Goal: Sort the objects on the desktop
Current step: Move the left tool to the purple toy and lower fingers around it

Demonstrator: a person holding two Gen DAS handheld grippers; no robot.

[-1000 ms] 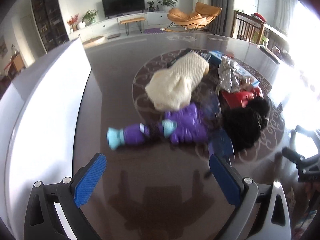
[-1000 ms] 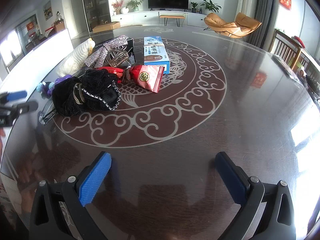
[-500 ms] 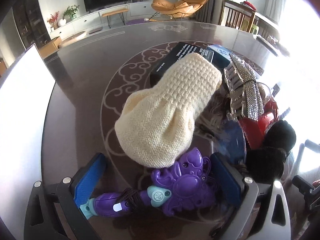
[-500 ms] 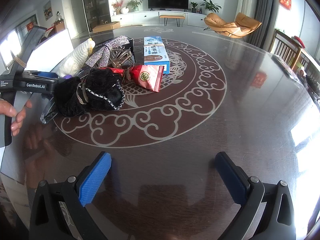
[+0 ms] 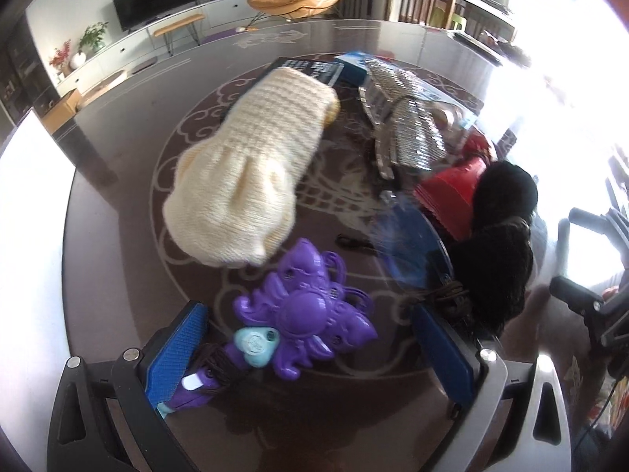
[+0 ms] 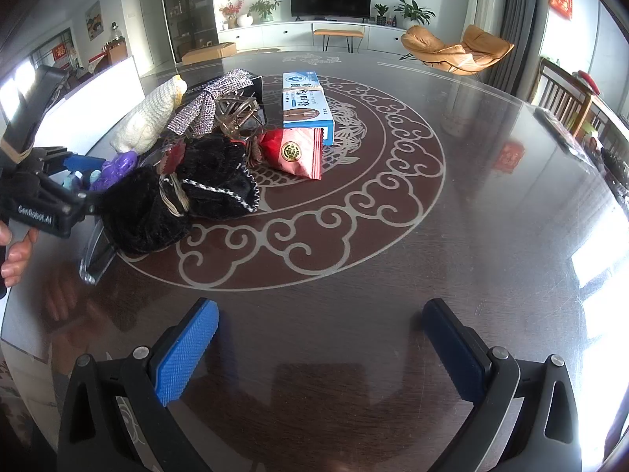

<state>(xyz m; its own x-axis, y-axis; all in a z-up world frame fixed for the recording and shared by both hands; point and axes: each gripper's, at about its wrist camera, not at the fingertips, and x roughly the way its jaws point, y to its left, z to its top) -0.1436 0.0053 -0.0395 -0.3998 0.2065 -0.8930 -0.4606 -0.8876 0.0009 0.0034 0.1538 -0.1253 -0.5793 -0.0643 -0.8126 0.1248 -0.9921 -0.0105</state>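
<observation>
A: Why is the left gripper (image 5: 310,348) so low over the dark glossy round table (image 6: 393,267)?

B: Judging by the pose, it is lining up on the purple plastic toy wand with a turquoise heart (image 5: 302,320). Its blue pads stand apart, one on each side of the toy, and neither looks pressed against it. Nothing is clamped yet.

A: And the right gripper (image 6: 320,348)?

B: It hangs over bare tabletop, jaws wide apart and empty, well clear of the pile. It looks to be waiting its turn.

A: What lies beyond the toy?

B: Just past it is the cream knitted hat (image 5: 251,169), partly resting on a dark flat box (image 5: 314,69). To the right are the black fuzzy pouch (image 5: 495,267), a red foil packet (image 5: 452,192) and a silver rhinestone hair clip (image 5: 409,129). From the right view, a blue and white carton (image 6: 306,104) lies farthest back. All are still heaped together, so sorting has barely begun.

A: What differs from a second ago?

B: The left gripper was well short of the pile then; it has closed in until the toy sits between its pads. The right one has not moved.
</observation>
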